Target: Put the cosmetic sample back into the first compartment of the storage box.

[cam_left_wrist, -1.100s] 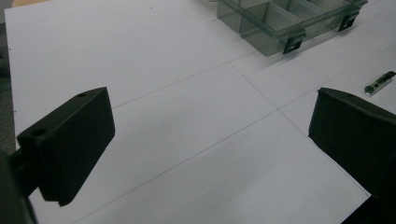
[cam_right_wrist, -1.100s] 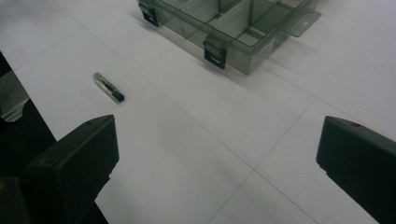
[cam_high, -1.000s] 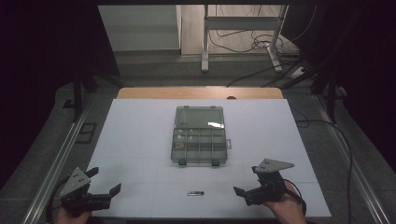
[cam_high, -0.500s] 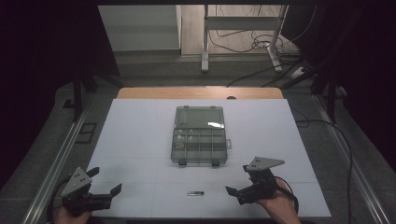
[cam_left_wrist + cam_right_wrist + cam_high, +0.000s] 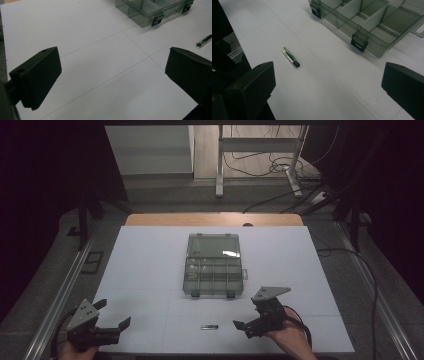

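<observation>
My right gripper [image 5: 243, 327] and left gripper [image 5: 114, 316] hover spread wide, both empty. The small vial [image 5: 209, 327] lies on the white counter [image 5: 150, 265], near my right gripper, before the open compartment box [image 5: 213, 276].

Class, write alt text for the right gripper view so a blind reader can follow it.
A small dark cylindrical part lies on the white table ahead of the open right hand-held gripper. Behind it sits an open clear compartment box with black latches.
</observation>
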{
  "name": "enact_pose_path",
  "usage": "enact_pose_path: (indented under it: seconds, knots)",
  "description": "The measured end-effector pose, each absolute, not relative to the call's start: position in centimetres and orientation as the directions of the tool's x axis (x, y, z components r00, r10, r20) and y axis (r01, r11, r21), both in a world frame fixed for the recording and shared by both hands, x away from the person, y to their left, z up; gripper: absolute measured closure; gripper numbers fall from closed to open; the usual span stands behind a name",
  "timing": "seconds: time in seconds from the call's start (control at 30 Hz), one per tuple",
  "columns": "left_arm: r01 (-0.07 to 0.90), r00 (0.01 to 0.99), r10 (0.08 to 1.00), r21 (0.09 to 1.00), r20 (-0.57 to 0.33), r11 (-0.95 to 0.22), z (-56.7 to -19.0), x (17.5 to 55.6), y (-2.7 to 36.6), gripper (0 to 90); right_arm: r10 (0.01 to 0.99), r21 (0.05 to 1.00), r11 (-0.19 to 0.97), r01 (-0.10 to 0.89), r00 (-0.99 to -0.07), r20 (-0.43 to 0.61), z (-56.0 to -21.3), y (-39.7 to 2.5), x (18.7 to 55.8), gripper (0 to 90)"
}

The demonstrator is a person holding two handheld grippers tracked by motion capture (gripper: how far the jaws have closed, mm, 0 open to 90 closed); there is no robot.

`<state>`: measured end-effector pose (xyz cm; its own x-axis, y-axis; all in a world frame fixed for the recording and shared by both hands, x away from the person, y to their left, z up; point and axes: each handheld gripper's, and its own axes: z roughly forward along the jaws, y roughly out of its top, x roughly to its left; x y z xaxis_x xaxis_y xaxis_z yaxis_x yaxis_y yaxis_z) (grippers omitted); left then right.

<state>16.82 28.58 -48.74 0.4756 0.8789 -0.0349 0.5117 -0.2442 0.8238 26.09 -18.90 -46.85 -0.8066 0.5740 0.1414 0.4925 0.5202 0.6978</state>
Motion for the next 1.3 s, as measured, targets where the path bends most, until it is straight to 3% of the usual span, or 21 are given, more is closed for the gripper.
enact_pose_path:
  seconds: [0.63, 0.97, 1.3]
  knots:
    - [0.513, 0.474, 0.880, 0.823, -0.036, -0.243, -48.7, 16.8, 28.6, 1.1, 0.554, 0.613, 0.618, 0.493, -0.826, 0.105, -47.4, -15.5, 26.2, 0.9]
    - [0.513, 0.474, 0.880, 0.825, -0.041, -0.238, -48.7, 16.8, 28.7, 1.1, 0.514, 0.600, 0.649, 0.469, -0.851, 0.109, -47.8, -13.4, 26.3, 11.4]
    - [0.512, 0.476, 0.879, 0.826, -0.043, -0.237, -48.7, 16.8, 28.7, 1.2, 0.447, 0.587, 0.697, 0.412, -0.890, 0.093, -48.3, -12.2, 26.5, 30.7]
